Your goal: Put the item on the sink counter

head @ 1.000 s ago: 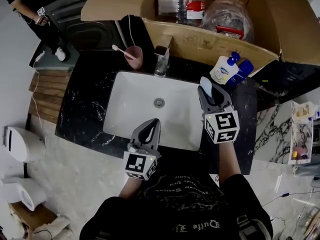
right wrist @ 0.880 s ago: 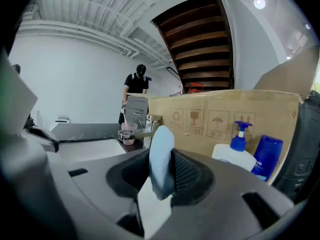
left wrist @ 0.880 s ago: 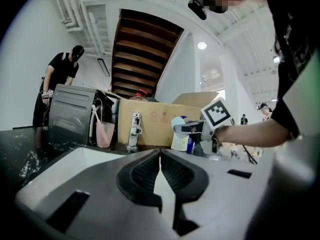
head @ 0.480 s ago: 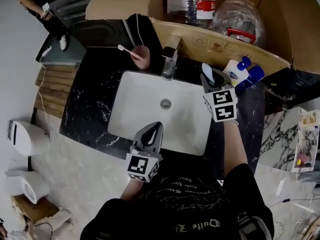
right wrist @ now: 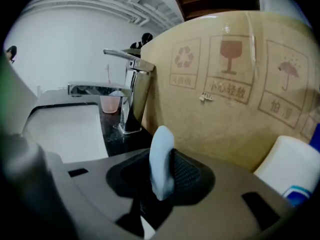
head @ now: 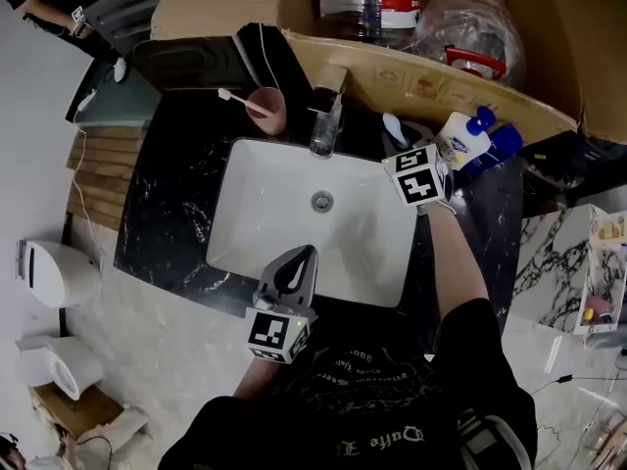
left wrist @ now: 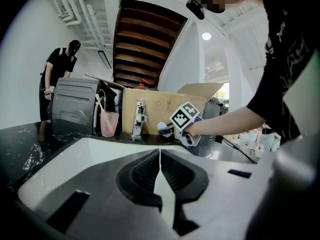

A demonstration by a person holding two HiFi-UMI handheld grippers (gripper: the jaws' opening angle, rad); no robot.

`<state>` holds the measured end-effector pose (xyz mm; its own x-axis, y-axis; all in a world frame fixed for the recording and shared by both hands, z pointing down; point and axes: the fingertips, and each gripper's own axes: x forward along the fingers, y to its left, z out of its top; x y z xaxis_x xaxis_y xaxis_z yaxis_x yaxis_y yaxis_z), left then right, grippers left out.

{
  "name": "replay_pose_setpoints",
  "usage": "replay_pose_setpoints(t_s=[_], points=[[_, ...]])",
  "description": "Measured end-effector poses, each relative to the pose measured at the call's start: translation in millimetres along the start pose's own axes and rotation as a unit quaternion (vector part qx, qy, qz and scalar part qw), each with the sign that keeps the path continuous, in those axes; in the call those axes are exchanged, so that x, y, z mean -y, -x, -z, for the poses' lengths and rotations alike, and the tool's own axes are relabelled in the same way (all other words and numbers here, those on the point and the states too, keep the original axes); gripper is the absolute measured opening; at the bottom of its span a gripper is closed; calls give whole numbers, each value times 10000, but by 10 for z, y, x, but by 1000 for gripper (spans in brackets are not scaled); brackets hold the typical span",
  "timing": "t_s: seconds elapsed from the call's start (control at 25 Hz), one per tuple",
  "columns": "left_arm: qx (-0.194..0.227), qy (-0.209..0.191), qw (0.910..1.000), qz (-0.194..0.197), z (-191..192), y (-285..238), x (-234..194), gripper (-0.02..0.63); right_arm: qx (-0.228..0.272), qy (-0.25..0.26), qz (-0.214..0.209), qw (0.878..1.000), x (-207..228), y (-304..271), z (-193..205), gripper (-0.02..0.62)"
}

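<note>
Black marble sink counter (head: 167,213) lies near beneath your right gripper (right wrist: 162,176), clamped on 1 pale blue rounded soap-like piece (right wrist: 161,154) between chrome faucet (right wrist: 131,101) and white pump bottle (right wrist: 290,171), which a careless release could knock; your left gripper (left wrist: 160,166) hangs closed, empty.

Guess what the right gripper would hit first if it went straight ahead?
Probably the cardboard box wall, low near the black counter; the pale blue item in the right gripper would touch first. Depth is unclear.
</note>
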<state>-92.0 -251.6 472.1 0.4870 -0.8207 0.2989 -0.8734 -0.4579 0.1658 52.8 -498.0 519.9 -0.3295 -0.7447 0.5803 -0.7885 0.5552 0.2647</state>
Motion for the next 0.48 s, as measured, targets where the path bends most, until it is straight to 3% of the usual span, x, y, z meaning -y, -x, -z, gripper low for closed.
replay_pose_setpoints(t_s=[0.16, 0.48], points=[[-21, 44, 10000, -83, 17, 3, -53, 9, -243, 139, 48, 9996, 60, -94, 114, 114], [130, -33, 9996, -231, -80, -61, -187, 9, -174, 227, -57, 9996, -51, -152, 112, 139]])
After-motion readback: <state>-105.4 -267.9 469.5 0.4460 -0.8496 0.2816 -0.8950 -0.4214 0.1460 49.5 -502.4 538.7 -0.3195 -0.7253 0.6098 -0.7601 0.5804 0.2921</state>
